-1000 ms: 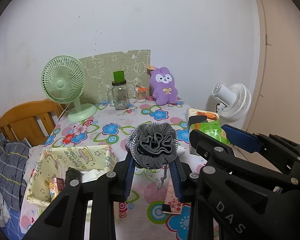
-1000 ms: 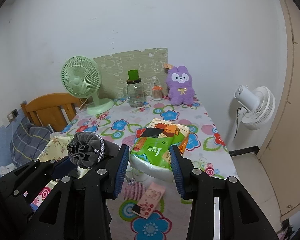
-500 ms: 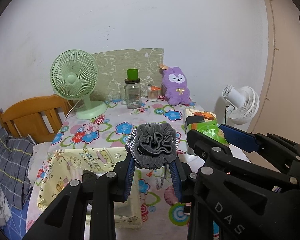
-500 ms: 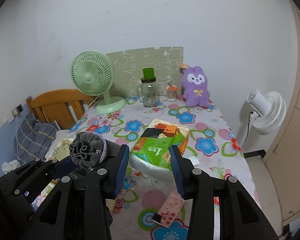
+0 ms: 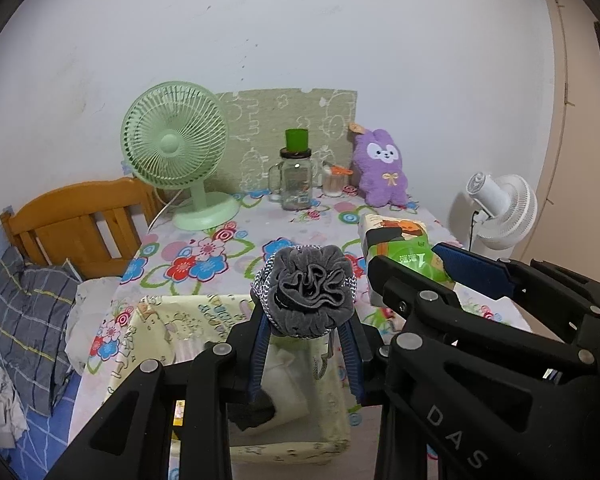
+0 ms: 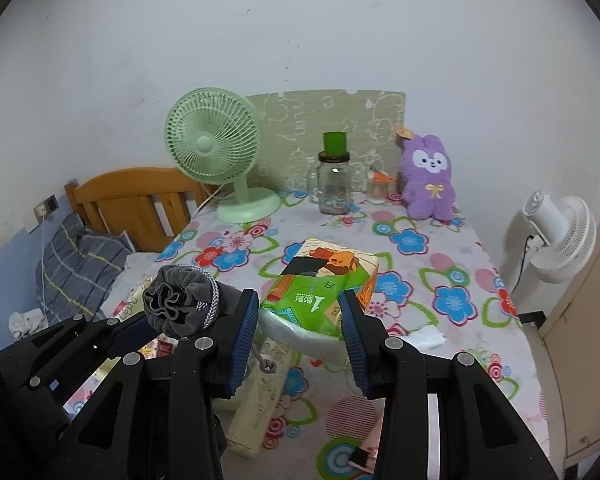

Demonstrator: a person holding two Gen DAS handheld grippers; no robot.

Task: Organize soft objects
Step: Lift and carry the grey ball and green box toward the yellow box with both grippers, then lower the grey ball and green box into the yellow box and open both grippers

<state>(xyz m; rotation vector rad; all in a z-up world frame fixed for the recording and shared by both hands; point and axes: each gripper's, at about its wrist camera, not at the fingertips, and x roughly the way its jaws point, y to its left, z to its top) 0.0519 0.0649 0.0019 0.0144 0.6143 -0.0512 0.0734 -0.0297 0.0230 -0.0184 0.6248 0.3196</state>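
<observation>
L tool [image 5: 306, 334] w/ gray scrunchie [image 5: 309, 295]

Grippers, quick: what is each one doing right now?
Left gripper: shut on the grey scrunchie.
Right gripper: shut on the green tissue pack.

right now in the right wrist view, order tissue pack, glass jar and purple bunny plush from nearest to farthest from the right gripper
1. tissue pack, held in the right gripper
2. glass jar, far back, centre
3. purple bunny plush, back right by the wall; barely farther than the jar, nearly too close to call
</observation>
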